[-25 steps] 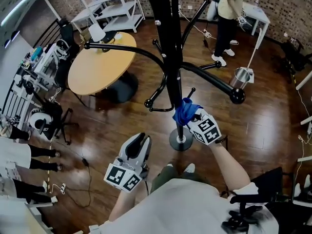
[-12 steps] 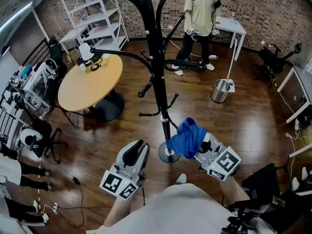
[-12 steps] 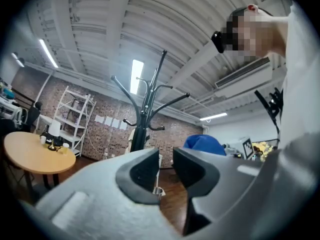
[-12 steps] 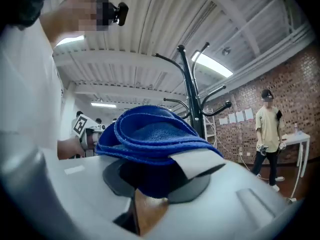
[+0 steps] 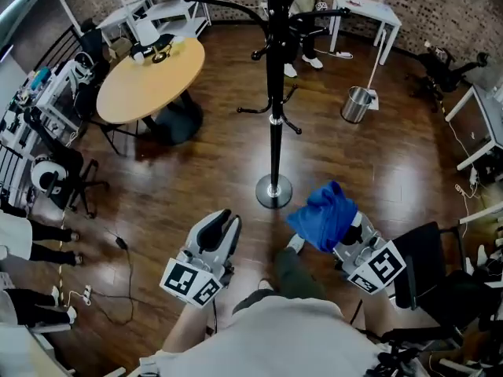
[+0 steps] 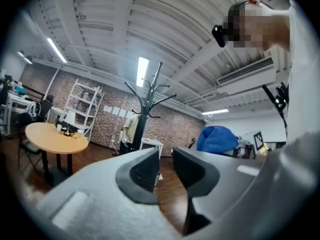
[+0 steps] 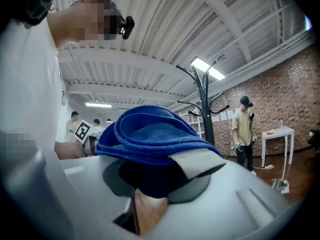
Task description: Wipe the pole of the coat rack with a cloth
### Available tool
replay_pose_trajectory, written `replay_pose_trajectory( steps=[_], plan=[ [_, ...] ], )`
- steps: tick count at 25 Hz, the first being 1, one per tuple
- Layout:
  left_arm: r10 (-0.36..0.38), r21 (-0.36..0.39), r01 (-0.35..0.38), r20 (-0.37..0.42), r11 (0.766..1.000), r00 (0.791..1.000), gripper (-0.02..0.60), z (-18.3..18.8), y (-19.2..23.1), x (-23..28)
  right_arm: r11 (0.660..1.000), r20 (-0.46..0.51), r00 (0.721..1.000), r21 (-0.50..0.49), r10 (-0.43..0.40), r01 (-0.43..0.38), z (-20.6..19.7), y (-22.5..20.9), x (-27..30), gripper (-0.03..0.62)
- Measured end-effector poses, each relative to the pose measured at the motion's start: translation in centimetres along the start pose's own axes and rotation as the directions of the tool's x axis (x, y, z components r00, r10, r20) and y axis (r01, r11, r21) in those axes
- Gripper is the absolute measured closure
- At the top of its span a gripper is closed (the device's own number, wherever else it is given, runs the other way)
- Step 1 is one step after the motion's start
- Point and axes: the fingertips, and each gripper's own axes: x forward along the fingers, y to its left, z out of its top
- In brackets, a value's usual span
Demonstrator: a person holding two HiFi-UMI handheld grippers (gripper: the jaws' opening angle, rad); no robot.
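Dark wooden floor [image 5: 196,171], seen from above. The coat rack [image 5: 273,93] stands upright on its round base [image 5: 273,191] near the centre. A round table [image 5: 149,81] on a dark pedestal foot carries a white lamp [image 5: 145,31] and small items at its far edge. A metal bin [image 5: 356,105], a white table [image 5: 369,10] and a loose cable [image 5: 119,244] also rest on the floor.

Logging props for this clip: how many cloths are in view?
1. The blue cloth is clamped in the right gripper, held clear of the coat rack pole. Others may be hidden elsewhere in the room.
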Motion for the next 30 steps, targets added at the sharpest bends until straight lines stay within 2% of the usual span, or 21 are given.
replay_pose_trajectory(
  steps=[6, 10, 14, 18, 21, 24, 27, 30],
  plan=[
    [-0.018, 0.037, 0.018, 0.002, 0.999, 1.0, 0.495, 1.8, -3.7, -2.9, 0.998, -0.024, 0.998, -0.017, -0.059, 0.059, 1.1, 2.3, -3.9, 0.489],
    [0.009, 0.056, -0.01, 0.02, 0.998, 1.0, 0.495, 2.7, -5.6, -3.0, 0.999, -0.003, 0.999, -0.005, -0.053, 0.053, 1.9, 2.2, -4.9, 0.49],
    [0.04, 0.043, -0.041, 0.016, 0.998, 0.999, 0.497, 1.1, -7.1, -2.1, 0.998, -0.001, 0.999, -0.041, -0.051, 0.051, 2.2, 1.1, -6.2, 0.49],
    [0.022, 0.051, -0.021, -0.006, 0.998, 1.0, 0.497, -0.5, -7.4, 0.1, 0.997, -0.009, 0.999, -0.054, -0.048, 0.048, 0.8, -0.6, -6.3, 0.489],
    [0.028, 0.063, -0.027, -0.004, 0.998, 1.0, 0.497, -1.0, -5.8, 1.4, 0.997, -0.042, 0.996, -0.033, -0.076, 0.075, -1.8, -2.8, -4.6, 0.49],
    [0.032, 0.058, -0.03, -0.033, 0.998, 0.999, 0.497, -1.8, -2.1, 2.8, 0.995, -0.068, 0.993, -0.015, -0.098, 0.097, -3.8, -4.7, -1.8, 0.49],
    [0.022, 0.076, -0.02, -0.03, 0.997, 0.999, 0.497, -2.8, 2.8, 5.1, 0.992, -0.093, 0.989, -0.063, -0.113, 0.107, -6.0, -7.1, 2.3, 0.489],
    [-0.011, 0.079, 0.013, -0.023, 0.997, 1.0, 0.497, -6.6, 7.6, 7.7, 0.983, -0.108, 0.986, -0.15, -0.125, 0.108, -10.5, -10.7, 6.4, 0.49]
  ],
)
